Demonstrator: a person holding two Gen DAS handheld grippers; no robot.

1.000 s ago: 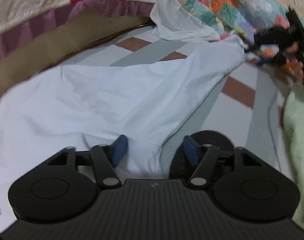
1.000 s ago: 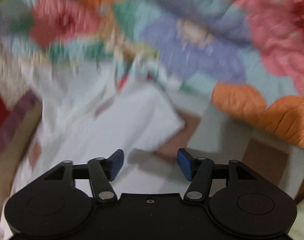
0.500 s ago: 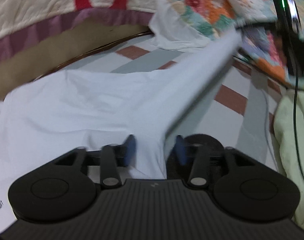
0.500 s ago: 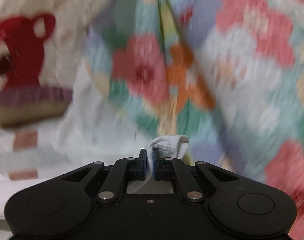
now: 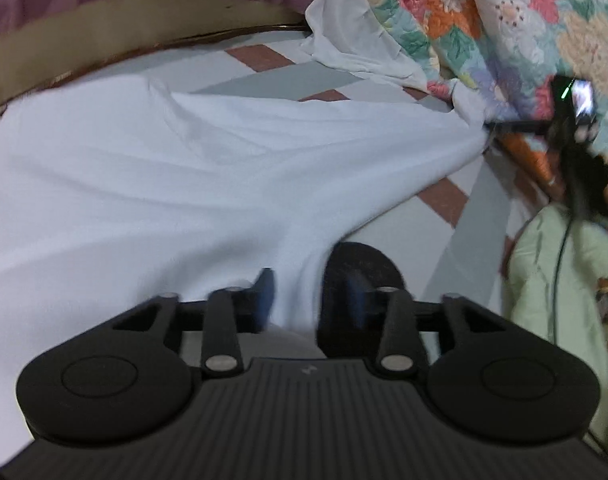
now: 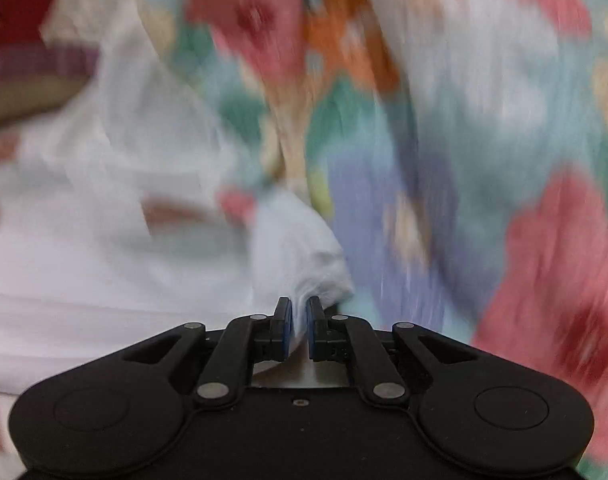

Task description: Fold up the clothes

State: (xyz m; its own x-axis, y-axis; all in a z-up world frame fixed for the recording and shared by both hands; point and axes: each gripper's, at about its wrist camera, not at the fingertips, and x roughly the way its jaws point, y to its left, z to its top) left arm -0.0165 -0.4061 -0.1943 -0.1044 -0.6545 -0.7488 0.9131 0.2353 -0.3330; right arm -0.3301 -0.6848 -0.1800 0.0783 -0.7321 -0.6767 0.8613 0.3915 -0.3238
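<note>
A white garment (image 5: 191, 168) sprawls across the frame's middle and left in the left wrist view, on a striped sheet (image 5: 480, 208). It looks light, soft and limp, best taken at edges or corners. The right gripper (image 6: 298, 316) is clamped on a bunched corner at lower centre. The left gripper (image 5: 304, 292) stands part-open astride a ridge of cloth; contact is unclear.

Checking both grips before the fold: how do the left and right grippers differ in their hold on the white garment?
The right gripper has its blue pads nearly together, pinching a bunched corner of the white garment. The left gripper has its pads apart, a ridge of cloth lying between them unclamped. The right one is lifted against the floral quilt; the left sits low over the spread cloth. Both are black with blue pads.
</note>
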